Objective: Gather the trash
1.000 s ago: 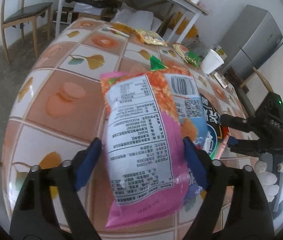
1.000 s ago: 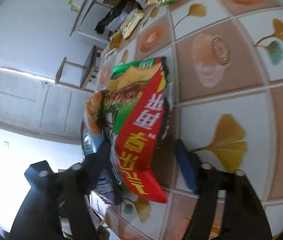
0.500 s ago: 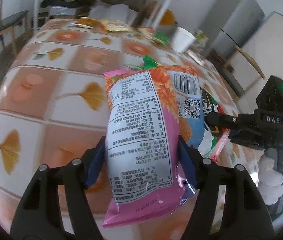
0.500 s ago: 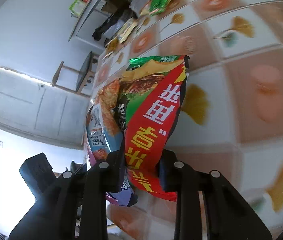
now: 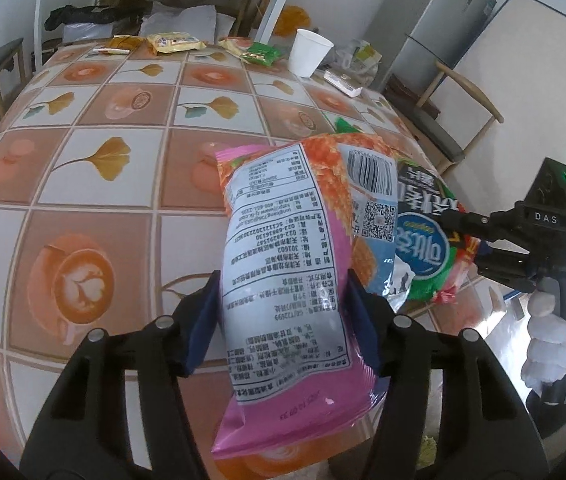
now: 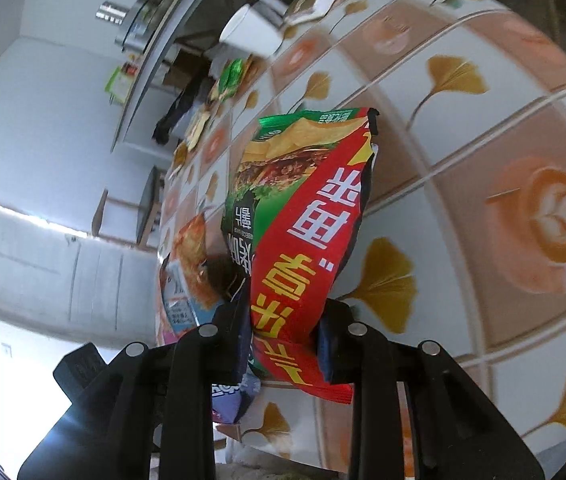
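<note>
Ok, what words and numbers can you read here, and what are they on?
"DAS": on the black body of the right claw.
"301602": upside down on the pink snack bag.
"GB/T22699": upside down on the same bag.
Red chip bag: big yellow Chinese characters, sideways; I can't read them.
Other small print and barcode digits: too small.

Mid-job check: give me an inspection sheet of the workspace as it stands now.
Surface: table with tile-print cover, ginkgo and coffee motifs.
Job's things: pink snack bag and red-green chip bag, both lifted; more wrappers at the far edge.
Clutter: white paper cup.
Grippers: left gripper closing on the pink bag; right gripper clamped on the chip bag.
Cables: nothing seen.
Surroundings: chairs, fridge, second table behind.
</note>
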The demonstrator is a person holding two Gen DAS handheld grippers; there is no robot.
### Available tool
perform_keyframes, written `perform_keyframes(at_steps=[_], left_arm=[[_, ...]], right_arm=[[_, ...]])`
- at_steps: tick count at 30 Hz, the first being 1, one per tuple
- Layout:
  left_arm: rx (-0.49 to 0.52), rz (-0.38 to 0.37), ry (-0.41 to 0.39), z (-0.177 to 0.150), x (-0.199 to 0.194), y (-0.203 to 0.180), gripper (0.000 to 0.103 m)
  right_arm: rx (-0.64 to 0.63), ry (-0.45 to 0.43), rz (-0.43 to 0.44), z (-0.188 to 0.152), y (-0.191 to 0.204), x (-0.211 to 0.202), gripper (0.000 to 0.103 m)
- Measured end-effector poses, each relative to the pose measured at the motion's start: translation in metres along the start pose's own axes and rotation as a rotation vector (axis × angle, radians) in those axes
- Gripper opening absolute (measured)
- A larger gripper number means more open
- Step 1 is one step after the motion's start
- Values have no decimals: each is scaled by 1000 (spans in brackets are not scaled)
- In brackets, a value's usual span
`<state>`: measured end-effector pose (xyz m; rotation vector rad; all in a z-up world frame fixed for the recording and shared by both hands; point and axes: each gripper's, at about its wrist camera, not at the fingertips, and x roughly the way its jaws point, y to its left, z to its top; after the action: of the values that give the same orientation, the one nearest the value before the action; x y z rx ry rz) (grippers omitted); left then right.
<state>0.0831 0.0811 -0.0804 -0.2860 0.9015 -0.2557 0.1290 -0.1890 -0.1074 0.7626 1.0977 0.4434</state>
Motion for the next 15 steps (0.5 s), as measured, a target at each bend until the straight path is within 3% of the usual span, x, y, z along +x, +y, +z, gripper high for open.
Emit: perform_keyframes(at_steps=[15], left_arm=[[-20, -8, -35, 4, -10, 3, 42]], right_arm=[[22, -108, -22, 4, -17, -45, 25]])
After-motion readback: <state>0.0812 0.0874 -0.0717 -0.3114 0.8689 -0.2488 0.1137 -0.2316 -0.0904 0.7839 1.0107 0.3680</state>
